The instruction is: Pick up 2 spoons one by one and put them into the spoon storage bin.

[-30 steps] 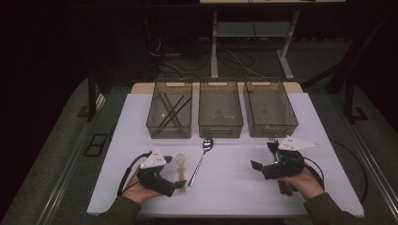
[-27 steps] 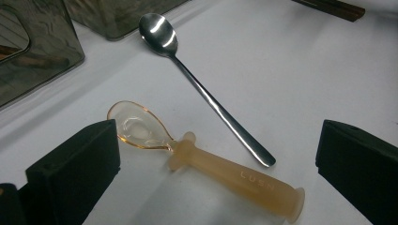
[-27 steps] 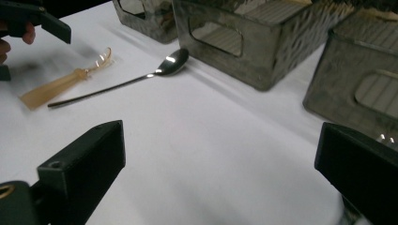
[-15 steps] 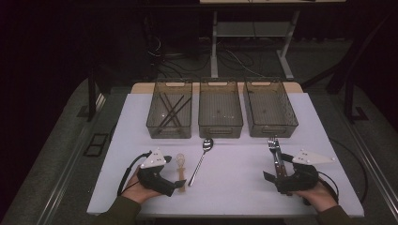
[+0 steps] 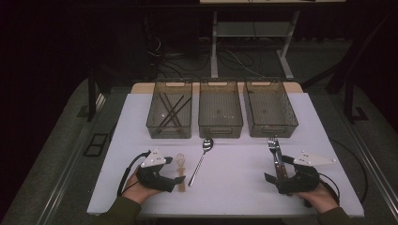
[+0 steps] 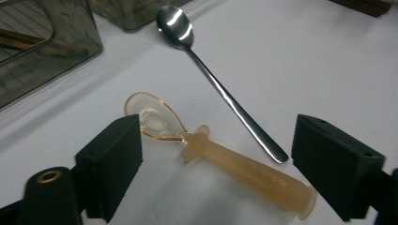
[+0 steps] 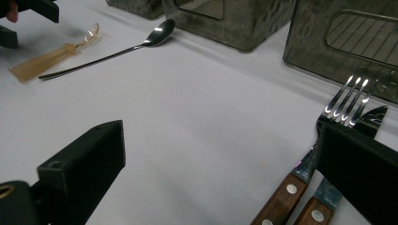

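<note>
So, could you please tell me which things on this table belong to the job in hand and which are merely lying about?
In hand:
- amber plastic spoon, between the open left gripper jaws
- fork and knife, at the open right gripper

Lying about:
- metal spoon
- three bins, the left one holding dark sticks

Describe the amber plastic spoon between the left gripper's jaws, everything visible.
The amber plastic spoon looks like translucent plastic: a thin, clear amber bowl joined through a small collar to a thick, frosted, roughly cylindrical handle with faint embossed lettering and a flared end. It lies flat on the white table, bowl pointing toward the bins, beside the metal spoon and apart from it. The left gripper stands open with one jaw on each side; no contact with the spoon is visible.
</note>
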Demonstrator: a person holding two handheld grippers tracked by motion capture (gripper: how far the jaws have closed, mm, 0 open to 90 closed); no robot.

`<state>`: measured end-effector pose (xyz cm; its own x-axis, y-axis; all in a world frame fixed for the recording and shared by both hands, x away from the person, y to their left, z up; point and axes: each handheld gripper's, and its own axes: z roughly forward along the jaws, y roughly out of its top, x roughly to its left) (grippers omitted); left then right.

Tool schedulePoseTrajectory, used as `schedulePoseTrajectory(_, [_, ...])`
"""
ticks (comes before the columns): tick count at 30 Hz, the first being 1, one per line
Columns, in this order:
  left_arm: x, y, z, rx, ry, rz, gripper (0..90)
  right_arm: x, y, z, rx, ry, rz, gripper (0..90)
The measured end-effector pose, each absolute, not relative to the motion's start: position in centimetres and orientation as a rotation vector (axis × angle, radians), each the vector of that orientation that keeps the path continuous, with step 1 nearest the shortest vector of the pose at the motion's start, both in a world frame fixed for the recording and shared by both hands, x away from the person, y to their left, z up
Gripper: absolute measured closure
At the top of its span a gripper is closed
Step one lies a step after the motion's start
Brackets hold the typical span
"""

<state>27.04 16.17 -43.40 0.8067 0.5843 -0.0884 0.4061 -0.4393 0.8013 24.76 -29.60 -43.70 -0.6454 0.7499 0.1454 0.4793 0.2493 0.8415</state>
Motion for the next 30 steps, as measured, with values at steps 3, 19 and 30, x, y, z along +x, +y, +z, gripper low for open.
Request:
schedulePoseTrajectory(3, [27.3, 16.3, -43.3, 2.081, 0.742, 0.267, 24.9, 24.7, -29.6, -43.7, 1.132, 2.240, 1.347, 1.9])
schedulePoseTrajectory(19, [29.5, 16.3, -43.5, 2.097, 0.854, 0.294, 45.8, 24.8, -29.2, -43.8, 1.120, 2.258, 1.326, 1.9])
schedulePoseTrajectory(30, [29.9, 16.1, -43.9, 2.206, 0.852, 0.242, 86.5, 24.8, -29.1, -43.8, 1.119, 2.255, 1.324, 1.9])
